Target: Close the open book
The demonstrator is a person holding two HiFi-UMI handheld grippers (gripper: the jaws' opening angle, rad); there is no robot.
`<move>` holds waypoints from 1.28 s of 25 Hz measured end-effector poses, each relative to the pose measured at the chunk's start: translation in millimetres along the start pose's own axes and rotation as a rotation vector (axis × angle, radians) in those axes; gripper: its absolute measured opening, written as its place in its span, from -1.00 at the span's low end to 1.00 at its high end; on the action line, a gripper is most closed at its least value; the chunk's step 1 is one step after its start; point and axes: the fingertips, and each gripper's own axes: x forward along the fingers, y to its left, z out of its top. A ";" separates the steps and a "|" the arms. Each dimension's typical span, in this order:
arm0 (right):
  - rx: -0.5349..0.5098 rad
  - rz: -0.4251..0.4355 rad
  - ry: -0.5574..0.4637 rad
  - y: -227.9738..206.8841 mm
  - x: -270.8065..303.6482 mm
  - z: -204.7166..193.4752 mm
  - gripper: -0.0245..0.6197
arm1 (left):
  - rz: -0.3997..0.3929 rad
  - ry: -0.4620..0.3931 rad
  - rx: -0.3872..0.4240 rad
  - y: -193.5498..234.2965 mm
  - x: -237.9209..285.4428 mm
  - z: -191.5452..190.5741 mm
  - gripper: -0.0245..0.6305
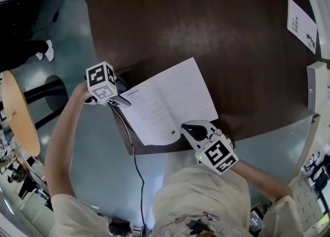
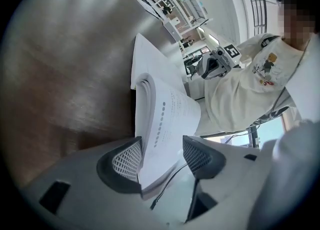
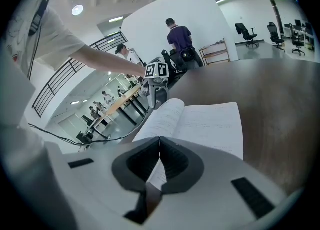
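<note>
left gripper (image 2: 161, 156): jaws apart astride book (image 1: 170, 99) left pages, ready to flip | right gripper (image 3: 159, 143): jaws together, seemingly pinning near edge

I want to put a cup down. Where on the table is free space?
The table is bare beyond the open book, up to the paper sheet at the right. The near edge is crowded: book, left gripper, right gripper.

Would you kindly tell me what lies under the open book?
The dark table carries the book. Whether anything lies between them cannot be seen; the pages cover it.
</note>
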 end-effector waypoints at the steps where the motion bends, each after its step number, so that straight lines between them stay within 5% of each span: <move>1: 0.000 -0.001 0.001 -0.5 0.6 -0.6 -0.90 | 0.000 0.002 0.000 2.1 0.3 -1.0 -0.13; 22: -0.016 -0.006 -0.017 18.1 7.0 -9.0 -0.90 | 0.148 0.003 -0.003 12.0 1.2 -17.6 -0.68; 32: -0.022 -0.035 -0.053 27.7 2.7 -3.6 -0.90 | 0.210 0.022 0.005 -9.9 -16.3 -4.7 -0.72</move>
